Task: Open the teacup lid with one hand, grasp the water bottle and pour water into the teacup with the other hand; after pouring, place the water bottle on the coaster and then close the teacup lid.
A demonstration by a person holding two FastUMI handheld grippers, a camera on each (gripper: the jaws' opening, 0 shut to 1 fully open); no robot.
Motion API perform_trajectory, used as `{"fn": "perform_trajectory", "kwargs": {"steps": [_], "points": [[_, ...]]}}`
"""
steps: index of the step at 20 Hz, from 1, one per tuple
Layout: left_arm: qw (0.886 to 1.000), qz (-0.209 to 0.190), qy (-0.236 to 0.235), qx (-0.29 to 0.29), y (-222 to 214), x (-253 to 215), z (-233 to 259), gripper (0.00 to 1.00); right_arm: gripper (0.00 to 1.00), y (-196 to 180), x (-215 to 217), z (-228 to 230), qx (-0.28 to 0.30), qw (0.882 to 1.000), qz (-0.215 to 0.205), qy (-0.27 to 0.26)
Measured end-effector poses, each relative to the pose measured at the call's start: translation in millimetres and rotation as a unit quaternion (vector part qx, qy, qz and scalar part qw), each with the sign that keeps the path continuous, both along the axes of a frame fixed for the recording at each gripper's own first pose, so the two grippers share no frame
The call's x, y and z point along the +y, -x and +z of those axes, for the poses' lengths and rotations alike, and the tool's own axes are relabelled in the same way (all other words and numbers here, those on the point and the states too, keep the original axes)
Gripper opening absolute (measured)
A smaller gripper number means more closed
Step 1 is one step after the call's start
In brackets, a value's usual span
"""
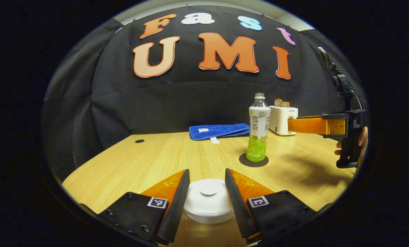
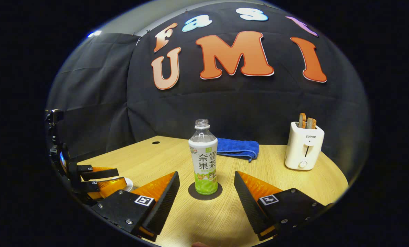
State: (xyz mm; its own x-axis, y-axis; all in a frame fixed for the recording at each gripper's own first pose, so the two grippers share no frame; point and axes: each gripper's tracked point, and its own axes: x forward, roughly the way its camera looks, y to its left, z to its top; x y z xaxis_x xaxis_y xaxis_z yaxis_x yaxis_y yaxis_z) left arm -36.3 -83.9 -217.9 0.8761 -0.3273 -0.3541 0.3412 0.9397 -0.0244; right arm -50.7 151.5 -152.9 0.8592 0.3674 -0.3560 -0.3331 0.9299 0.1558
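A white teacup with its lid (image 1: 208, 200) on stands on the wooden table (image 1: 149, 161) right in front of me. My left gripper (image 1: 207, 171) is open, one finger on each side of the lid, close to its rim; whether they touch it I cannot tell. A clear uncapped water bottle (image 1: 258, 128) with a white and green label stands upright on a dark round coaster (image 1: 243, 161). In the right gripper view the bottle (image 2: 204, 157) and coaster (image 2: 193, 192) lie just ahead of my open right gripper (image 2: 206, 175), apart from its fingers. The left gripper (image 2: 120, 178) shows at the far left.
A folded blue towel (image 1: 221, 131) lies at the back of the table. A white toaster (image 2: 304, 147) with bread slices stands at the back right. The right gripper (image 1: 288, 125), held by a hand (image 1: 362, 137), hovers to the right of the bottle.
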Motion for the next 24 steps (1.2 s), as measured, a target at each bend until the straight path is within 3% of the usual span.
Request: {"fn": "perform_trajectory", "kwargs": {"steps": [1,3,4,6,11,16,17,18,24], "points": [[1.0,0.005,0.001,-0.012,-3,2,8,0.72,0.96,5,-4,2,-0.005,1.0,-0.01,-0.001],[0.999,0.018,0.007,-0.037,-6,5,29,0.8,0.95,15,-13,0,-0.011,0.999,-0.031,0.012],[0.998,0.021,0.011,-0.05,-7,6,40,0.91,0.96,20,-14,1,-0.013,0.999,-0.037,0.02],[0.996,0.027,0.013,-0.08,-9,8,64,0.94,0.96,28,-16,10,-0.024,0.998,-0.043,0.027],[0.989,0.042,0.041,-0.139,-13,13,131,0.94,0.96,30,-21,58,-0.07,0.995,-0.071,0.009],[0.983,0.059,0.066,-0.162,-20,19,177,0.94,0.95,36,-30,112,-0.121,0.988,-0.095,0.014],[0.983,0.06,0.065,-0.162,-19,20,183,0.94,1.0,37,-34,120,-0.131,0.986,-0.103,0.015],[0.982,0.064,0.064,-0.164,-21,21,188,0.94,0.95,38,-35,129,-0.139,0.984,-0.109,0.015],[0.982,0.076,0.077,-0.158,-22,16,201,0.94,0.95,42,-36,154,-0.168,0.978,-0.123,0.023]]}}
